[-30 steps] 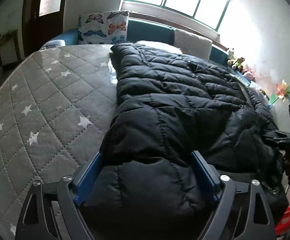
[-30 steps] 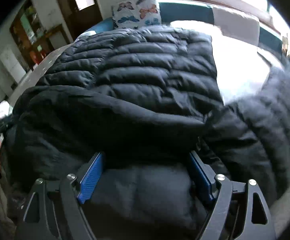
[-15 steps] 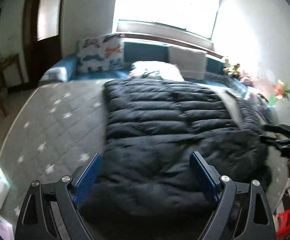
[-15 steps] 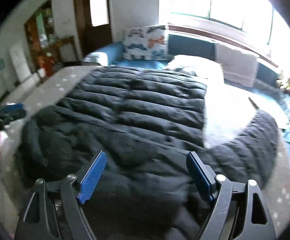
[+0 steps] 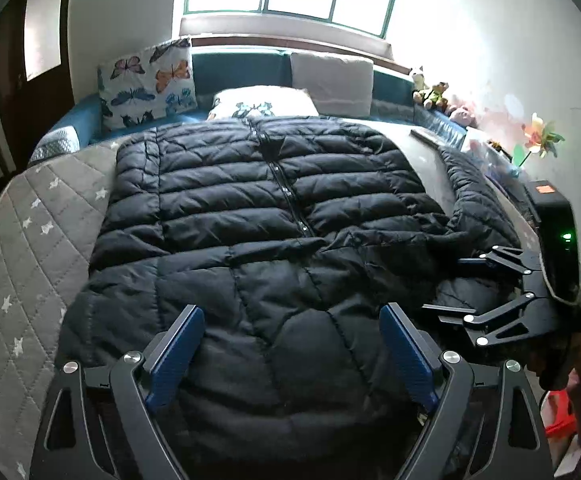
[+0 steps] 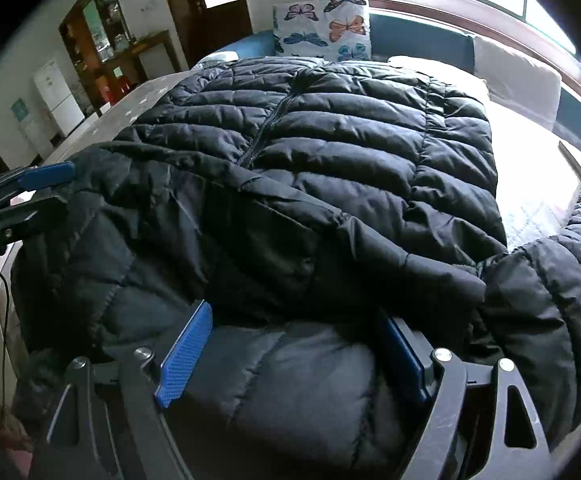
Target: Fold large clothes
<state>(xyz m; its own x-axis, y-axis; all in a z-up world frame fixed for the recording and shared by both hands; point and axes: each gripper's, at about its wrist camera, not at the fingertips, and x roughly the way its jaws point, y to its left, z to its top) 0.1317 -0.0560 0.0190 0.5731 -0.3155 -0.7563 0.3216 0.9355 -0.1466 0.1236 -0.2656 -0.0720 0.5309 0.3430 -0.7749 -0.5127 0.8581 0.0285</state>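
Observation:
A large black puffer jacket (image 5: 250,208) lies front up on the bed, zip running away from me. One sleeve (image 5: 474,192) curves out to the right, and a folded part crosses the near half. My left gripper (image 5: 292,344) hovers open over the near hem, touching nothing. My right gripper (image 5: 446,286) is at the jacket's right edge, open. In the right wrist view the jacket (image 6: 350,140) fills the frame, and my right gripper (image 6: 296,348) stands wide with padded hem bulging between its blue pads. My left gripper (image 6: 50,188) is open at the jacket's far left corner.
The grey quilted star cover (image 5: 30,240) shows bare on the left. A butterfly pillow (image 5: 146,80), a white pillow (image 5: 262,102) and a beige cushion (image 5: 330,76) line the headboard. Soft toys (image 5: 434,92) sit by the wall. A red stool (image 5: 562,420) stands low right.
My left gripper has pulled back and risen, so the whole jacket shows now. My right gripper lifted off the hem half a second ago and is low over it again. Both stayed open.

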